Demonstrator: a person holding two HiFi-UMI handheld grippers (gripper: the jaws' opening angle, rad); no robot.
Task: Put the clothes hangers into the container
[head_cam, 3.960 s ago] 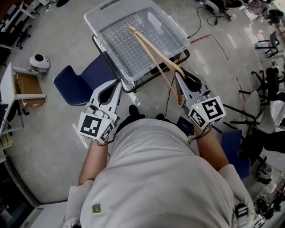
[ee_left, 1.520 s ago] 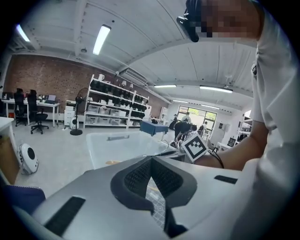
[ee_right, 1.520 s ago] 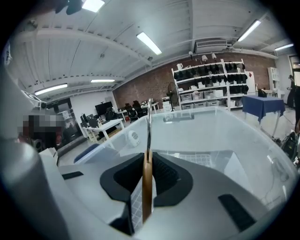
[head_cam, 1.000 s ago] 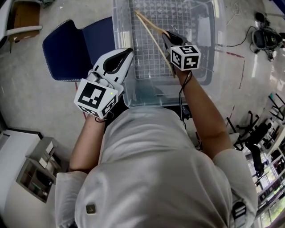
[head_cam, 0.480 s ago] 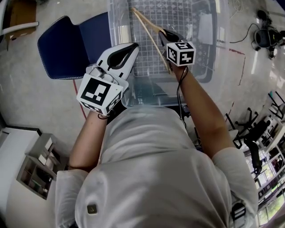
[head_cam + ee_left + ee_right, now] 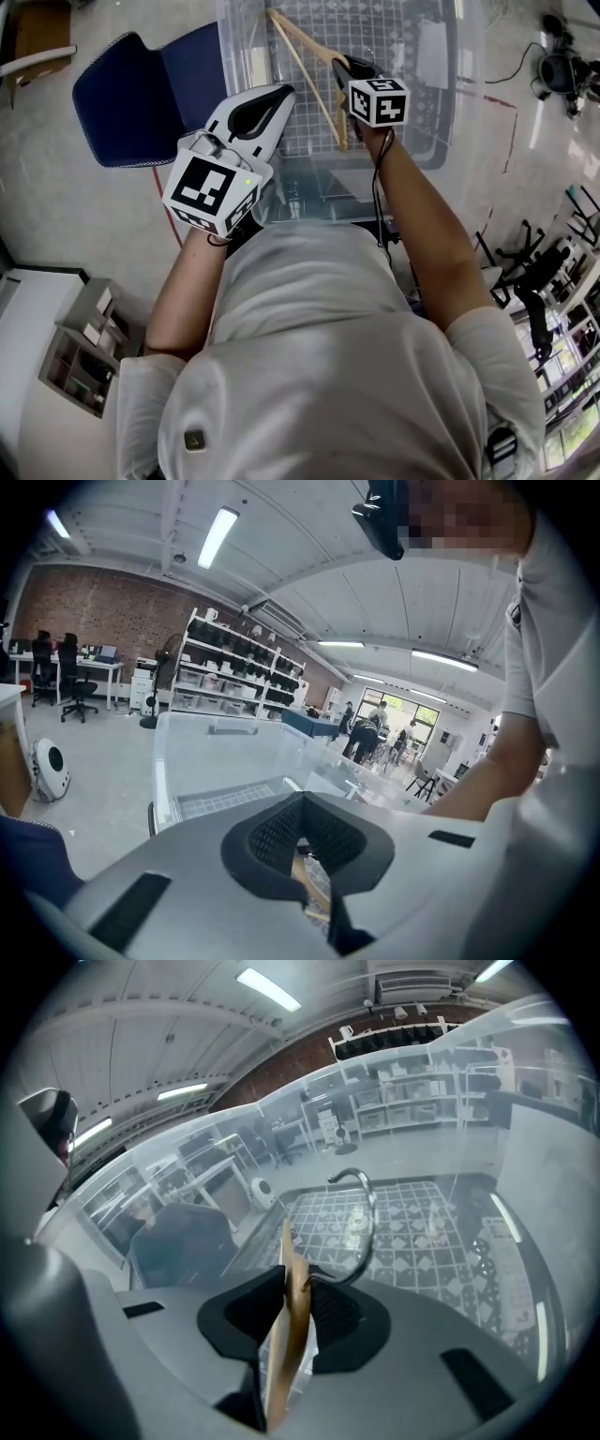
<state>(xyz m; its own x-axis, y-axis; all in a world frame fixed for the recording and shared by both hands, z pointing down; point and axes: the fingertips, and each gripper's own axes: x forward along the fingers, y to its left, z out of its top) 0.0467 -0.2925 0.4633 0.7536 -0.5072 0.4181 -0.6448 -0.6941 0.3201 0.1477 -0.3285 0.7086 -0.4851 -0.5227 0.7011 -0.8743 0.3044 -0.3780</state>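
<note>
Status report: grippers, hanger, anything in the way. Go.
Right gripper jaws opening, hanger between them, inside the bin. Left gripper shut, empty, by the bin's rim. Nothing seen blocking.

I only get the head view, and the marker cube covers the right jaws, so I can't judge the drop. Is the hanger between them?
Observer: Yes. In the right gripper view the wooden hanger stands on edge between the pads of the right gripper, whose jaws are opening.
Operator: Where is its hook?
Observer: The metal hook curves out just beyond the jaws, above the grid floor of the container.
</note>
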